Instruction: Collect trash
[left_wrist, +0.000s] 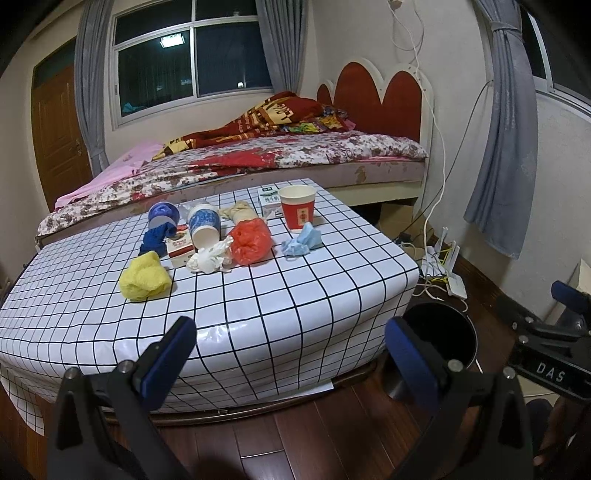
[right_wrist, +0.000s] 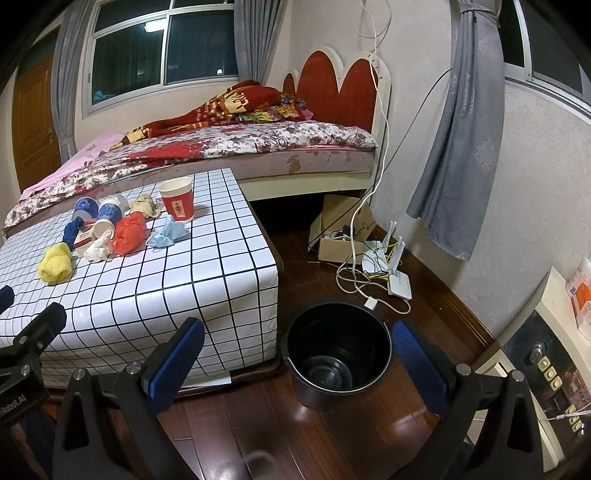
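Observation:
Trash lies on a table with a white checked cloth (left_wrist: 258, 306): a yellow wad (left_wrist: 144, 277), white crumpled paper (left_wrist: 208, 258), an orange-red bag (left_wrist: 251, 240), a blue face mask (left_wrist: 301, 243), a red paper cup (left_wrist: 297, 210), a tipped blue-and-white cup (left_wrist: 205, 225), a small red-and-white box (left_wrist: 179, 249) and blue items (left_wrist: 159, 225). A black bucket (right_wrist: 338, 350) stands empty on the floor right of the table. My left gripper (left_wrist: 291, 347) is open and empty, short of the table's near edge. My right gripper (right_wrist: 297, 350) is open and empty, above the floor before the bucket.
A bed (left_wrist: 258, 158) stands behind the table. Cables, routers (right_wrist: 391, 266) and a cardboard box (right_wrist: 340, 236) lie on the wooden floor by the wall. A grey curtain (right_wrist: 461, 147) hangs at right. A white cabinet (right_wrist: 546, 354) is at far right.

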